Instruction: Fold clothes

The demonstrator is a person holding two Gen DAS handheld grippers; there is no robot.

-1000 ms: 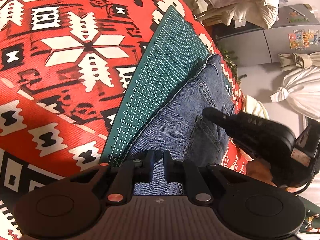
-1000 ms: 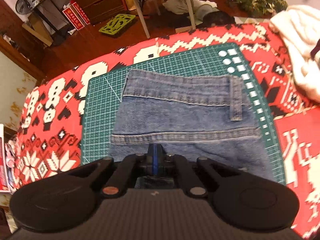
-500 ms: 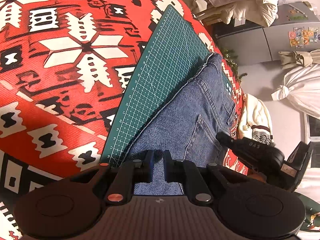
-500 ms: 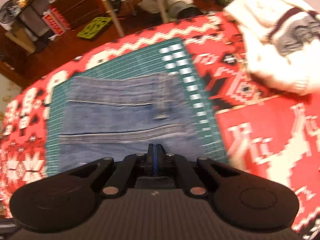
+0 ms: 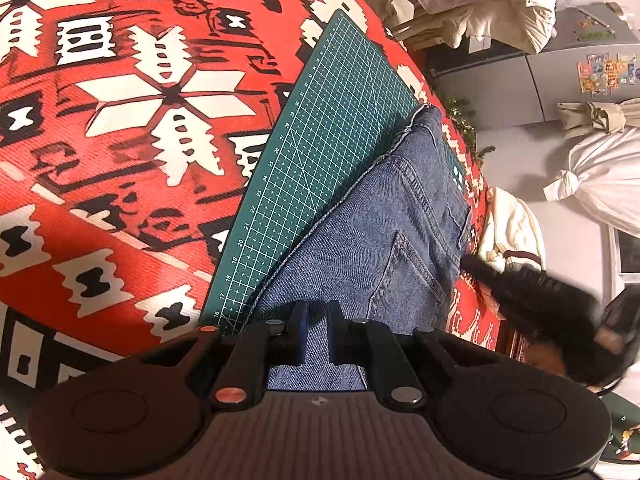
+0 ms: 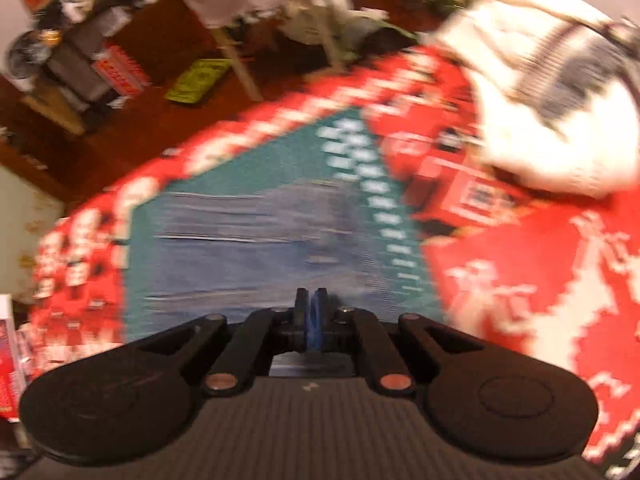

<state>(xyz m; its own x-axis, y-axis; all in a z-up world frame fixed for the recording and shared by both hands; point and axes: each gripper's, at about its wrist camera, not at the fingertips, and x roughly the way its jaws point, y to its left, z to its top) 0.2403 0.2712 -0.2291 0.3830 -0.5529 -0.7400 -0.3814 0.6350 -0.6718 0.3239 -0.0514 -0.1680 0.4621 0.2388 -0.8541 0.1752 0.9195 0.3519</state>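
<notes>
Folded blue jeans point(image 5: 384, 248) lie on a green cutting mat point(image 5: 340, 92) over a red patterned tablecloth point(image 5: 120, 140). My left gripper point(image 5: 317, 320) sits at the near edge of the jeans, its fingers narrowly apart with denim between them. My right gripper point(image 6: 311, 300) is shut with nothing between its pads, raised above the near side of the jeans point(image 6: 248, 248); that view is motion-blurred. In the left wrist view the right gripper point(image 5: 476, 266) shows as a dark blur off the right edge of the jeans.
A cream sweater point(image 6: 552, 100) lies on the tablecloth to the right of the mat point(image 6: 348, 152), also seen as a cream sweater point(image 5: 508, 224) beyond the jeans. Chairs, shelves and clutter stand on the floor past the table's far edge. A fridge point(image 5: 540, 80) stands behind.
My right gripper has lifted off the jeans and swung right and back, staying shut. My left gripper has held still at the near edge of the jeans.
</notes>
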